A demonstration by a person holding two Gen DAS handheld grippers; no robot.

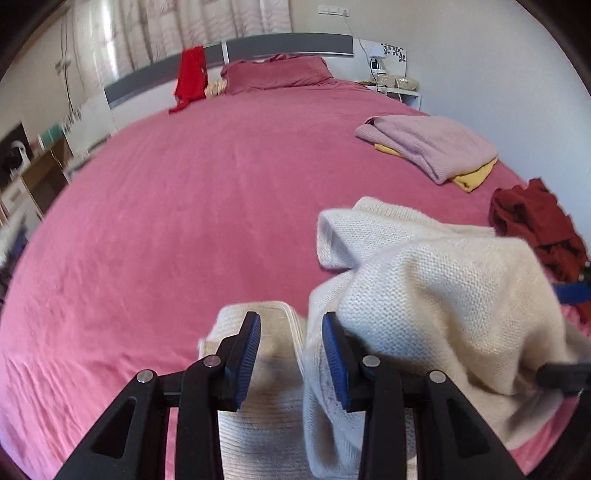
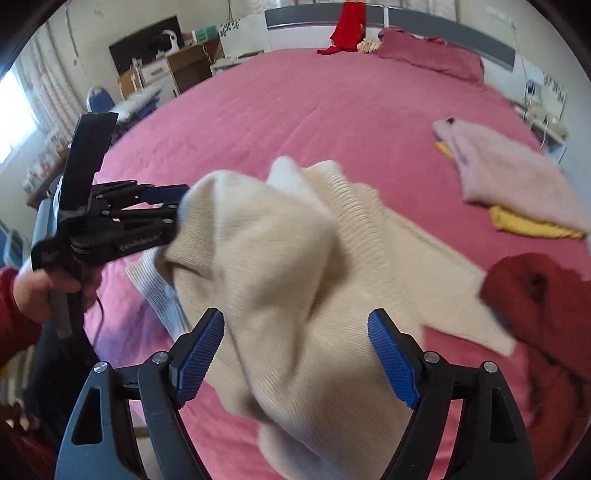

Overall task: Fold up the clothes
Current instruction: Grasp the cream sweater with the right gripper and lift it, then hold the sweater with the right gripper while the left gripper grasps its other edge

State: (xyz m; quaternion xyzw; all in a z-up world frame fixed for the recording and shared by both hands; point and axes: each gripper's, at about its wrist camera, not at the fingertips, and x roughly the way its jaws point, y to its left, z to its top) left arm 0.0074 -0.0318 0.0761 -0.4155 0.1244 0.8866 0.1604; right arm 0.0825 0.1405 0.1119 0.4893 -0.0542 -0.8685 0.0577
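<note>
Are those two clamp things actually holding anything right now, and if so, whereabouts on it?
The left gripper holds the cream sweater by a bunched fold at its edge. The right gripper stands open around the sweater, gripping nothing.

Brightness: both views well lit by daylight, colours soft.
Light source: curtained window (image 1: 122,33) behind the bed (image 1: 184,184) in the left wrist view; blown-out white window (image 2: 14,110) at the left edge of the right wrist view.
Shadows: soft; a faint one on the cream sweater (image 1: 424,288) between the left tool (image 1: 291,354) fingers.
Blur: motion smear on the cream sweater near the right tool (image 2: 295,354) and on the dark red garment (image 2: 543,295); room furniture at the left edge streaked.
Distortion: strong fisheye; bed bulges, headboard (image 1: 288,46) curves, black vignette in corners.
Sharpest: tool fingers.
</note>
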